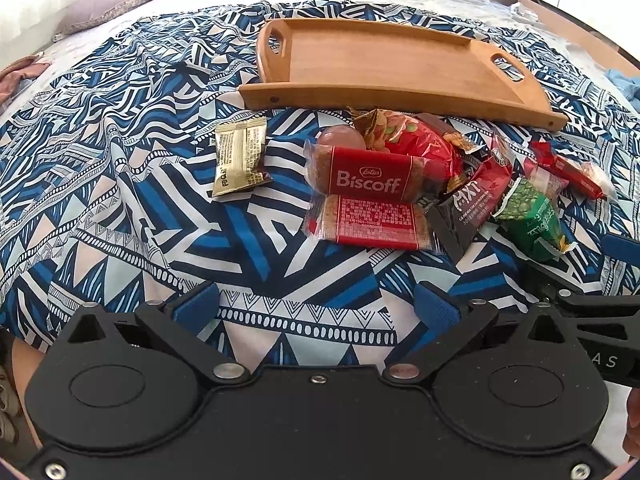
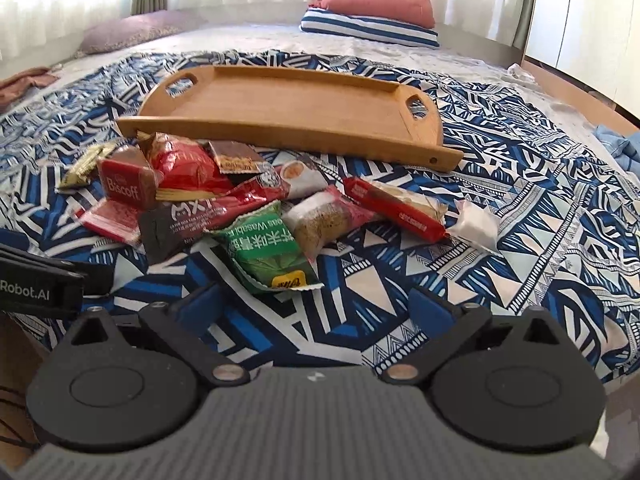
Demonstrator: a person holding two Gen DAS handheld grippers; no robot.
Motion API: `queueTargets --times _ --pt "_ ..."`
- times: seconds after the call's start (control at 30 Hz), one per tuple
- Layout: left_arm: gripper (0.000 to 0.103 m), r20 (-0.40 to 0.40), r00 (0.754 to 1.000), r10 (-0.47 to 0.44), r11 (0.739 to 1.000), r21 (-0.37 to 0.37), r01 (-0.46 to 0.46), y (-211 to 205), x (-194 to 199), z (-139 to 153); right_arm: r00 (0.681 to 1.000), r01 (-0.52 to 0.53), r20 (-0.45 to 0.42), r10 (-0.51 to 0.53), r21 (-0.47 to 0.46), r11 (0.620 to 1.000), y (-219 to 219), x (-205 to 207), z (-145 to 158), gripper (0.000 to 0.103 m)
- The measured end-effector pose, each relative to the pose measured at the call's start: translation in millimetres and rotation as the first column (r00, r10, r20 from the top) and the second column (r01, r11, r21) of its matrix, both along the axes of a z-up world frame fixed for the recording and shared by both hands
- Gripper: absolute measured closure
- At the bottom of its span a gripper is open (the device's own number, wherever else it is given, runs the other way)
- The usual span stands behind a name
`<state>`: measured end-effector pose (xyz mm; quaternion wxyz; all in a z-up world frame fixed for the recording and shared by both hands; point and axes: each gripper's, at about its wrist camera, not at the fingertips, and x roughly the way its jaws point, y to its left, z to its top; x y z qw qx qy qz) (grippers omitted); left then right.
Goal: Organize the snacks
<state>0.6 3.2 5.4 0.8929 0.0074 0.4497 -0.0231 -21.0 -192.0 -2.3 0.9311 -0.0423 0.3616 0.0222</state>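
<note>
An empty wooden tray lies on a blue patterned cloth on a bed. In front of it is a pile of snack packets: a red Biscoff pack, a second red biscuit pack, a red and black bag, a green wasabi pea bag and a long red bar. A gold packet lies apart to the left. My left gripper is open and empty, short of the pile. My right gripper is open and empty, just behind the green bag.
A striped pillow with a red cushion lies at the far end of the bed. A mauve pillow is at the far left. A small white packet lies right of the pile. The other gripper's body shows at left.
</note>
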Motion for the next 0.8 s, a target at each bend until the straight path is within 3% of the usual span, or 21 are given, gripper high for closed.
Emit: queueTargets --times 0.27,0.4,0.57,0.67,0.8 --pt "0.0 0.079 0.997 -0.011 0.996 -0.084 0.017 7.1 -5.3 9.0 0.994 -0.015 0.112 0.012 0.025 1.0 0.4 -9.1 5.5 0.014" --pt "0.0 0.128 0.992 -0.023 0.997 -0.07 0.032 4.3 -5.9 15.1 0.986 -0.023 0.165 0.016 0.042 0.999 -0.3 -10.5 9.9 0.023" --pt "0.0 0.173 0.984 -0.037 0.998 -0.052 0.047 0.5 -7.1 18.2 0.984 -0.066 0.17 0.058 0.04 0.997 4.7 -6.7 9.8 0.036" --pt "0.001 0.191 0.981 -0.04 0.995 -0.082 0.056 2.0 -8.7 17.8 0.981 -0.091 0.176 0.082 0.039 0.995 9.8 -6.7 9.3 0.051" --pt "0.004 0.195 0.98 -0.029 0.991 -0.124 0.054 5.4 -9.9 16.5 0.978 -0.119 0.174 0.112 0.029 0.993 16.1 -6.3 7.2 0.059"
